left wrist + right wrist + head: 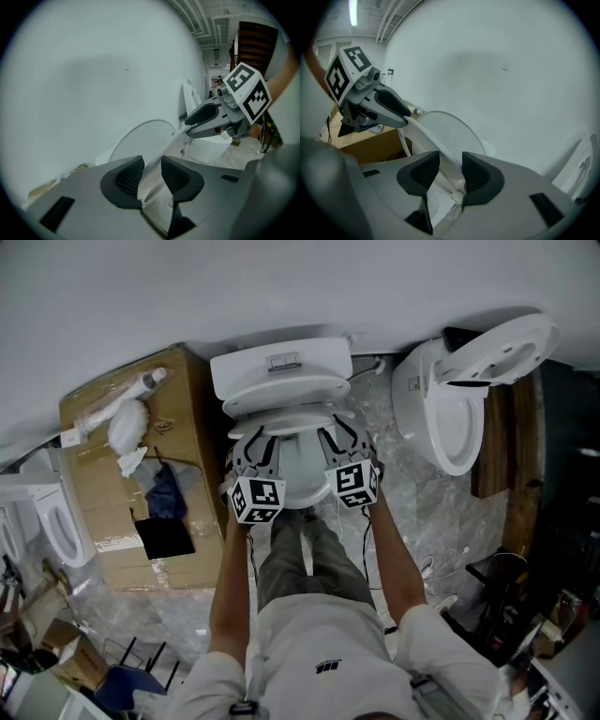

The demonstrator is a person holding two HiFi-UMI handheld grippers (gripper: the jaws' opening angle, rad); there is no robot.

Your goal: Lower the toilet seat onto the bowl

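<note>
Here left tongs (151,172) and right tongs (451,171) clamp the toilet seat (165,144).

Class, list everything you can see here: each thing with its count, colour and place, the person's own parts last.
Toilet seat: one, white, centre, tilted up over the bowl.
Toilet lid: one, white, upright behind the seat.
Cistern: one, white, against the wall.
Second toilet: one, white, to the right.
Cardboard box: one, brown, left of the centre toilet.
Cloth: one, blue, on the box.
Left tool: one, grey, shut on the seat's left rim.
Right tool: one, grey, shut on the seat's right rim.
</note>
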